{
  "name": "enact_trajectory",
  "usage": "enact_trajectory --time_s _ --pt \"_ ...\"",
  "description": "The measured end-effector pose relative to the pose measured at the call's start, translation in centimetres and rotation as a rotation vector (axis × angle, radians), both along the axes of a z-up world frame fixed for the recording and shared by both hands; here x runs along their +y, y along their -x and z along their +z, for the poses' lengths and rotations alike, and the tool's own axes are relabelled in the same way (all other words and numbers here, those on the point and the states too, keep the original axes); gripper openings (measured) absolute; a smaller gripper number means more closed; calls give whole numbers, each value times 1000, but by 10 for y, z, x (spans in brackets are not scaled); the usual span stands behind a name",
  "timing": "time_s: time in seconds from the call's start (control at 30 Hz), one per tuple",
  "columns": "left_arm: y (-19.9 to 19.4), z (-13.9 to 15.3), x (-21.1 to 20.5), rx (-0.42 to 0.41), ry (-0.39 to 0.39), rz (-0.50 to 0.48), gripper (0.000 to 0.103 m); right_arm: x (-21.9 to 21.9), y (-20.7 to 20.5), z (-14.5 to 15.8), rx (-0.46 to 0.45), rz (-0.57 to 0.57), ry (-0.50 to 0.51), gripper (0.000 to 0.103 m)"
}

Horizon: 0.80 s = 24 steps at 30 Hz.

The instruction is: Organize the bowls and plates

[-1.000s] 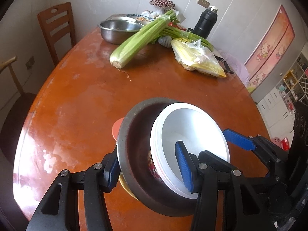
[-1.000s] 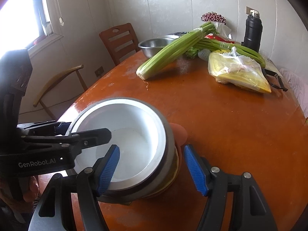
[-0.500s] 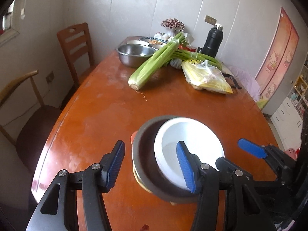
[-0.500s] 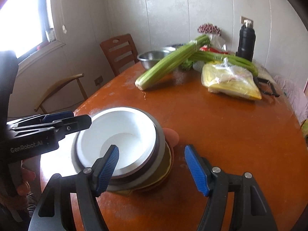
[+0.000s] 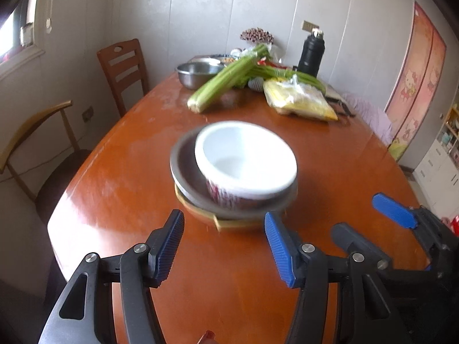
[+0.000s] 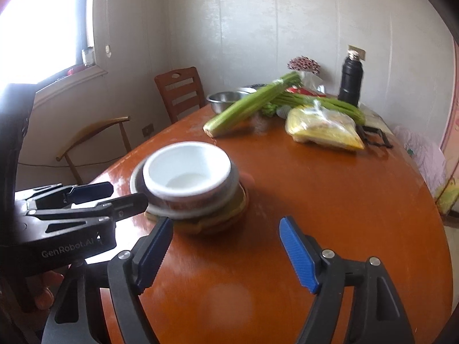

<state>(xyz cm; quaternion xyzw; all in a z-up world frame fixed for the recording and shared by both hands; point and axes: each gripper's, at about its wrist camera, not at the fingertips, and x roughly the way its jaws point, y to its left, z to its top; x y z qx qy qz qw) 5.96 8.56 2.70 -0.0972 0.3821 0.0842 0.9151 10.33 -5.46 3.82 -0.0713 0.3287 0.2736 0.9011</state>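
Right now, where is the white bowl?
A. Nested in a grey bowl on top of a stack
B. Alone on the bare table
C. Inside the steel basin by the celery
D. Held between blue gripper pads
A: the white bowl sits inside the grey bowl, which tops a stack on the table; both grippers are clear of it.

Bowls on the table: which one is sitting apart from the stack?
The steel mixing bowl at the far end, beside the celery. The white bowl and grey bowl are nested in the near stack.
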Motion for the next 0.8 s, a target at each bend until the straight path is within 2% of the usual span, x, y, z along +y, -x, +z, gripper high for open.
enact_trajectory --time_s 0.13,0.27,0.53,0.8 --pt "14 -11 -16 8 -16 -10 60 -28 14 -11 31 -60 -40 81" --pt "21 -20 -26 34 -38 -24 60 -42 27 -19 23 -122 -7 81" --pt "29 -30 -23 61 -45 -22 60 -45 39 -25 37 -128 4 82" --pt "36 -31 -27 61 -47 -41 60 -39 52 -17 1 -131 4 82"
